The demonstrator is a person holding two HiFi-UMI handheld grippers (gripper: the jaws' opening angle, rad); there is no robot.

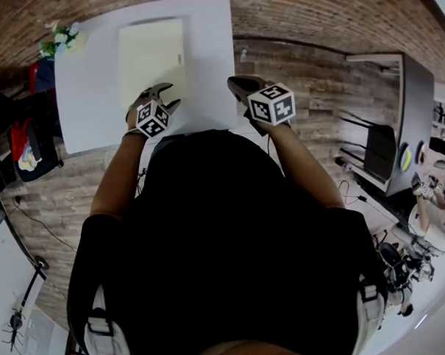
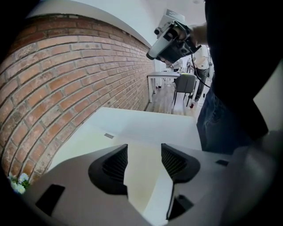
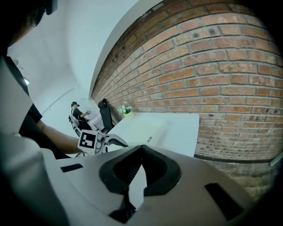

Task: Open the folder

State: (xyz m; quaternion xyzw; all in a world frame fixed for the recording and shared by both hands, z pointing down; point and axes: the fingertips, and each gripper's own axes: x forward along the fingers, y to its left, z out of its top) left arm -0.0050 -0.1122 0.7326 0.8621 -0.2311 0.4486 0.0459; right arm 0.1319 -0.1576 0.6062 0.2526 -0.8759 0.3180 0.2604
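A pale yellow folder (image 1: 150, 59) lies flat and closed on the white table (image 1: 85, 108), with a small tab on its right edge. My left gripper (image 1: 166, 94) hangs over the folder's near right corner and points steeply down. Its jaws stand apart and hold nothing. In the left gripper view the folder (image 2: 88, 141) shows beneath and between the open left gripper (image 2: 144, 152). My right gripper (image 1: 234, 82) is off the table's near right corner. The right gripper (image 3: 141, 148) has its tips together and is empty; the folder (image 3: 141, 126) lies beyond it.
A small bunch of flowers (image 1: 61, 37) sits at the table's far left corner. A brick wall (image 3: 212, 79) runs along the far side. Bags (image 1: 29, 146) lie on the floor at the left. A dark chair (image 3: 105, 114) and a seated person (image 3: 77, 112) are further back.
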